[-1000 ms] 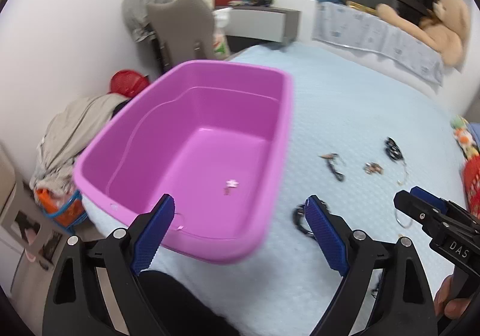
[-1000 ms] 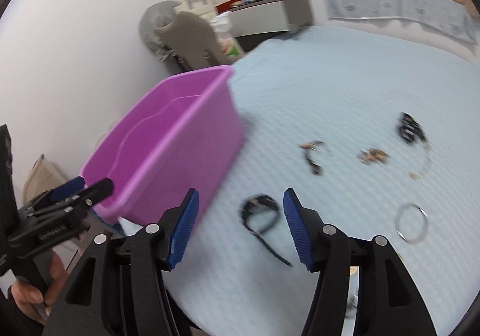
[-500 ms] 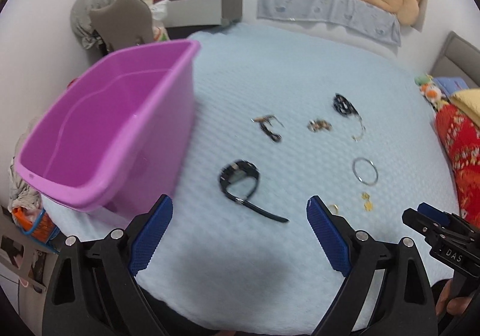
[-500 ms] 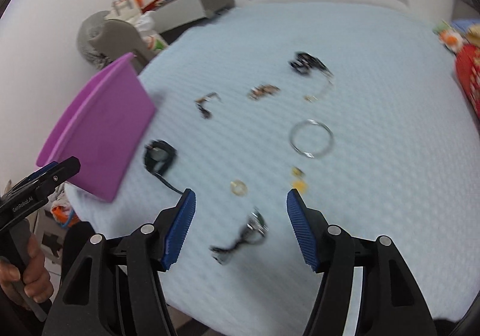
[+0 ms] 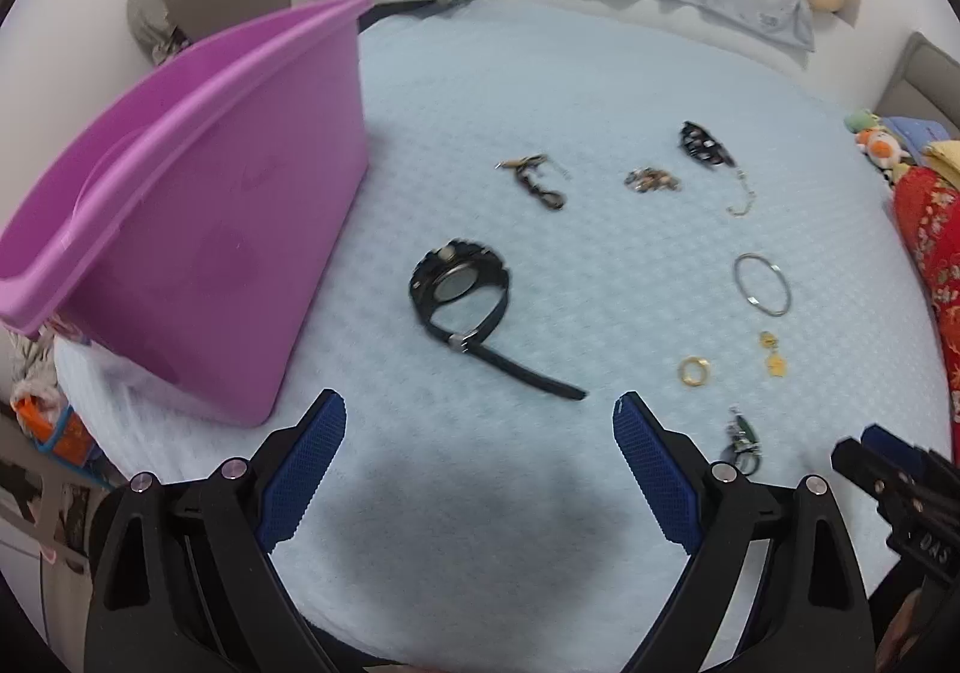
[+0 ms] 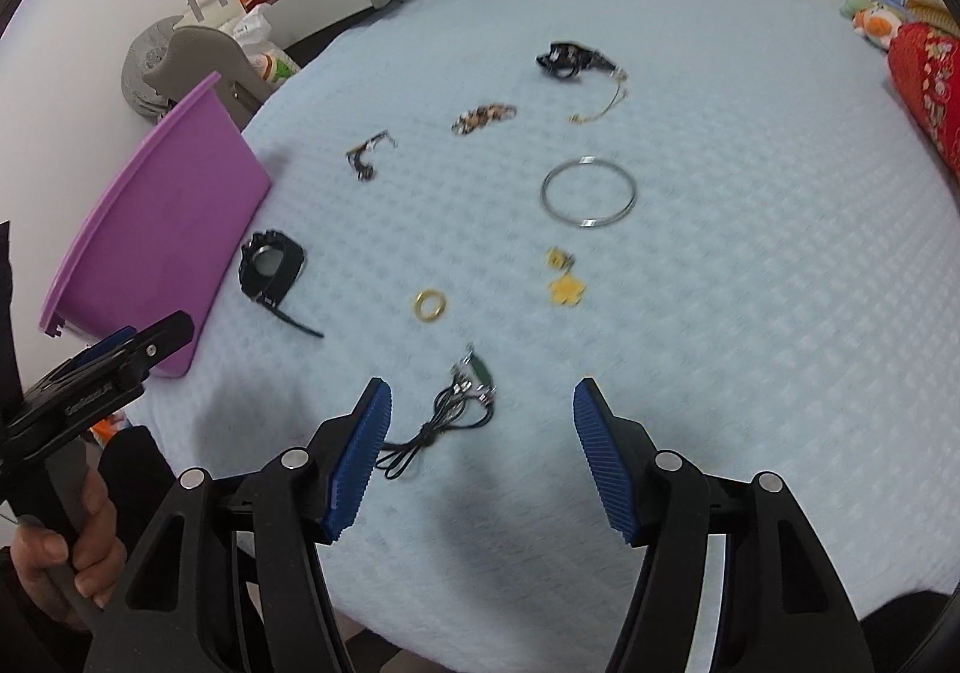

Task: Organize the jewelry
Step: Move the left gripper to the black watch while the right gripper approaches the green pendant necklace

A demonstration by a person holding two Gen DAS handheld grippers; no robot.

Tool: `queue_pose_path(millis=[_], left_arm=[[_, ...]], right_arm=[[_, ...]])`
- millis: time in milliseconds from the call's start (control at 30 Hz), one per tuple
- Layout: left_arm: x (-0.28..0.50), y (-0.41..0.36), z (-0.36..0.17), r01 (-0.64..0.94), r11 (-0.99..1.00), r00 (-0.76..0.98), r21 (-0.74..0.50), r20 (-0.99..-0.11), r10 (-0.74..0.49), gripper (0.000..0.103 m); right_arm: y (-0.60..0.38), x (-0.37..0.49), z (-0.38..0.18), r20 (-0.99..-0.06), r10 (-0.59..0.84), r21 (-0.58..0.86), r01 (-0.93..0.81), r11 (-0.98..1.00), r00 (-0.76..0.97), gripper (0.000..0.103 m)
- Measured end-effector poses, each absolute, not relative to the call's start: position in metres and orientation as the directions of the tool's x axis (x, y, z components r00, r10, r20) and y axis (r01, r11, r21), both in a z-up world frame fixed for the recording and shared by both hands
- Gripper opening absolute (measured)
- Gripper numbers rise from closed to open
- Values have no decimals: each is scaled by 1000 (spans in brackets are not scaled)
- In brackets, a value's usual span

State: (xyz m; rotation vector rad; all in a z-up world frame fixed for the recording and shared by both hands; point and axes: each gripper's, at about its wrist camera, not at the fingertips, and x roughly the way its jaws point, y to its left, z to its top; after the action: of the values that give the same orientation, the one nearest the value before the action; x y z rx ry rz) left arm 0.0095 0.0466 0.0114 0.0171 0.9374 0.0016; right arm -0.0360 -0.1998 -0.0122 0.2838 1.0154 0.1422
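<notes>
Black watch [image 5: 461,283] is the piece sitting closest to the purple bin [image 5: 198,205], strap trailing toward me, so that's my pick for the left gripper [image 5: 477,469]. Its jaws stand wide apart with nothing between them, hanging just short of the strap's tip. On the right side, the right gripper [image 6: 480,451] is spread too, empty, with the dark corded necklace [image 6: 462,397] lying near its left pad.

Reckon I'm at the very start: nothing is picked up yet, and I'm just lining up on first targets. Next move probably calls for dropping down onto the bedspread [image 5: 540,90] and pinching a thin, floppy thing off soft quilting, so I'd go for the watch case or the cord bundle, not a loose end.

Further out: gold ring [image 6: 429,305], yellow charm [image 6: 567,289], silver bangle [image 6: 588,188], and more bits at the far side. Plenty of open bed to the right; the bin wall crowds the left, and the near mattress edge is right under the grippers.
</notes>
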Motion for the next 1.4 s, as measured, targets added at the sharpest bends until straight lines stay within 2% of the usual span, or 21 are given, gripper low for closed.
queue_pose_path(millis=[200, 600, 1033, 1400], left_arm=[[24, 65, -9, -51, 999, 571, 10, -820, 37, 89], [65, 74, -39, -93, 996, 543, -1, -838, 50, 89], [89, 72, -62, -93, 995, 522, 28, -850, 72, 89], [103, 66, -79, -79, 995, 514, 61, -853, 94, 89]], right_arm=[[-185, -30, -31, -835, 263, 316, 29, 948, 483, 61], [-173, -14, -62, -883, 189, 237, 62, 970, 429, 61], [-165, -4, -76, -898, 148, 187, 54, 981, 414, 61], [-150, -2, -83, -897, 59, 76, 20, 997, 438, 61]])
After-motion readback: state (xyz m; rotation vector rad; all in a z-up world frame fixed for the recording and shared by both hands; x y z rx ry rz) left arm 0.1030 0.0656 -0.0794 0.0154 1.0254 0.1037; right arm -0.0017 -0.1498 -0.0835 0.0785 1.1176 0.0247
